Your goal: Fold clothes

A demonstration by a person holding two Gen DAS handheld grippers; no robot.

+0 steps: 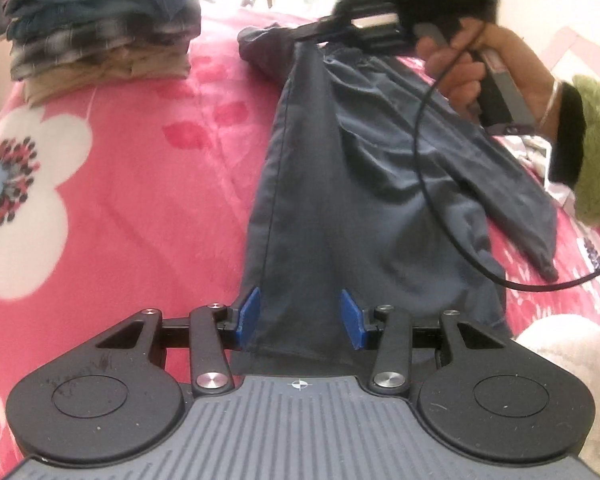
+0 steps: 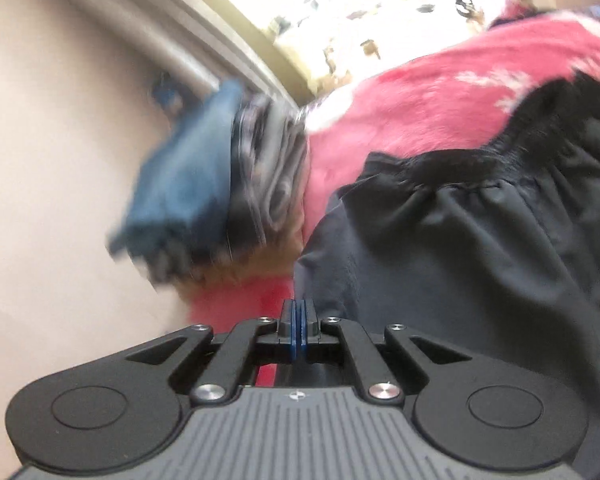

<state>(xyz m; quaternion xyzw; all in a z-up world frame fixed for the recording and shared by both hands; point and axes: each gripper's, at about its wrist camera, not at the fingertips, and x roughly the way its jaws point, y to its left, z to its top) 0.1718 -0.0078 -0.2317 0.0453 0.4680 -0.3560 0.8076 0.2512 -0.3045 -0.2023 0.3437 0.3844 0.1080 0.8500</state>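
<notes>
We see dark navy trousers (image 1: 340, 184) laid lengthwise on a pink floral blanket (image 1: 148, 184), one end near us, the other running toward the blanket's far edge. Our left gripper (image 1: 300, 316) sits at the near end w/ its blue pads (image 1: 249, 312) spread apart, cloth lying between them; the left pad is at the fabric's edge, the right one looks clear of it, so no pinch as far as we can tell. Our right gripper (image 1: 320, 30), held by a hand (image 1: 460, 68) w/ a green fuzzy sleeve (image 1: 596, 152), is at the far end of the trousers, where the cloth looks lifted to its tip. In the right wrist view, blurred, its pads are pressed together (image 2: 299, 326) w/ only a thin line between them; whether cloth is caught there we can't tell. A stack of folded clothes (image 1: 104, 28) sits at the blanket's far left corner, apart from the trousers, blue piece on top, plaid & tan below
</notes>
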